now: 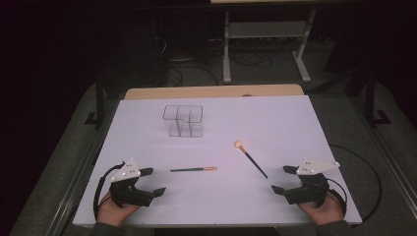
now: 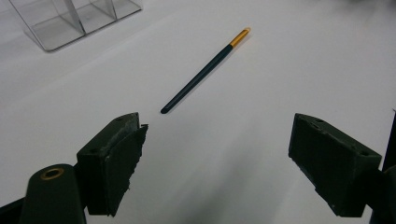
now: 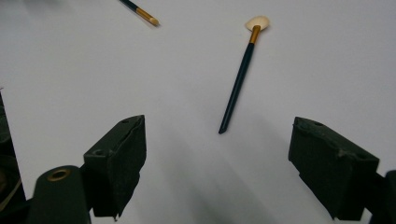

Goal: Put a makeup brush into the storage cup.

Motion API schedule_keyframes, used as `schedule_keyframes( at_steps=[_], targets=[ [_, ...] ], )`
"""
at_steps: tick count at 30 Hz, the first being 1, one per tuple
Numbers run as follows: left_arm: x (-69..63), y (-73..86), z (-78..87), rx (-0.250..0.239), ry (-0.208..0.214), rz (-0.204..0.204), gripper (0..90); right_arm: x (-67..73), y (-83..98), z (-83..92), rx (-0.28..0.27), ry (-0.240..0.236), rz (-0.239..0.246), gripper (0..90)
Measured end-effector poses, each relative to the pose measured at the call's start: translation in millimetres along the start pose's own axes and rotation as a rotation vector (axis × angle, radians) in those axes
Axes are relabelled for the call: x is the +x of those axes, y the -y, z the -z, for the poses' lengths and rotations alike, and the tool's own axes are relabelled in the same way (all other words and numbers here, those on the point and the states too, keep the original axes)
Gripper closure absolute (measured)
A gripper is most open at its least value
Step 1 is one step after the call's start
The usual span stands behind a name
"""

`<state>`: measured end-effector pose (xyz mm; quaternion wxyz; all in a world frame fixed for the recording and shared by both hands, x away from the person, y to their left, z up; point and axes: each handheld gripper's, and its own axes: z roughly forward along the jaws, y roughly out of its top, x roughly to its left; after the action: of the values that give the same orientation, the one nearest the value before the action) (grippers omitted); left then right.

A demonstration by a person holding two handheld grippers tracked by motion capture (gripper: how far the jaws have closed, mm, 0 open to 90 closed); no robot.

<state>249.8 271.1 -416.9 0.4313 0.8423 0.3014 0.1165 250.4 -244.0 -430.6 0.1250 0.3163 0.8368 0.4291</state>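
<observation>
Sitting low at the bottom of the high view, both tools are doing nothing right now. The left hand-held gripper (image 1: 150,181) is at the lower left with its jaws spread wide and nothing between them, and the right hand-held gripper (image 1: 283,179) mirrors it at the lower right, also gaping and empty.

On the white desk (image 1: 295,123) there are two makeup brushes. The thin brush (image 1: 193,169) with the gold tip lies flat just left of centre, running sideways, a bit to the right of the left tool. In the left gripper view it's the same thin brush (image 2: 205,70), angled up toward the upper right, clear of the jaws. The fluffy-headed brush (image 1: 250,157) lies on a diagonal right of centre, pale head toward the middle of the frame, handle end pointing down to the right tool. In the right gripper view that fluffy-headed brush (image 3: 240,74) sits straight ahead between the jaws' line, not touching them.

A clear organiser box (image 1: 184,120) with dividers stands upright in the upper middle-left, well apart from both brushes. Nothing lies between either tool and its nearest brush.
</observation>
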Motion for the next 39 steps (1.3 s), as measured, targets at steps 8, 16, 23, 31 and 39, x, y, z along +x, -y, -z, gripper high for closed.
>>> schedule_keyframes(
  at_steps=[8, 16, 23, 31, 39],
  targets=[
    [0.5, 0.9, 0.5, 0.004, 0.002, 0.006, 16.8, -1.3, -0.2, 0.1, -0.002, 0.003, -0.008, 18.5],
    [0.0, -0.9, 2.9, 0.009, 0.002, -0.009, 16.9, -1.5, -1.4, -1.3, 0.001, 0.0, 0.002, 18.5],
    [-5.6, -8.3, 4.0, 0.017, 0.018, -0.031, 16.9, -5.1, -0.7, 2.6, -0.012, 0.002, -0.002, 18.2],
    [-6.2, -16.0, 4.4, 0.022, 0.038, -0.047, 17.0, -4.0, -1.8, 5.0, -0.019, 0.005, -0.007, 17.2],
    [-6.8, -30.9, -0.5, 0.052, 0.054, -0.095, 19.9, -2.9, -3.6, 1.5, -0.004, -0.006, 0.012, 17.2]
  ],
)
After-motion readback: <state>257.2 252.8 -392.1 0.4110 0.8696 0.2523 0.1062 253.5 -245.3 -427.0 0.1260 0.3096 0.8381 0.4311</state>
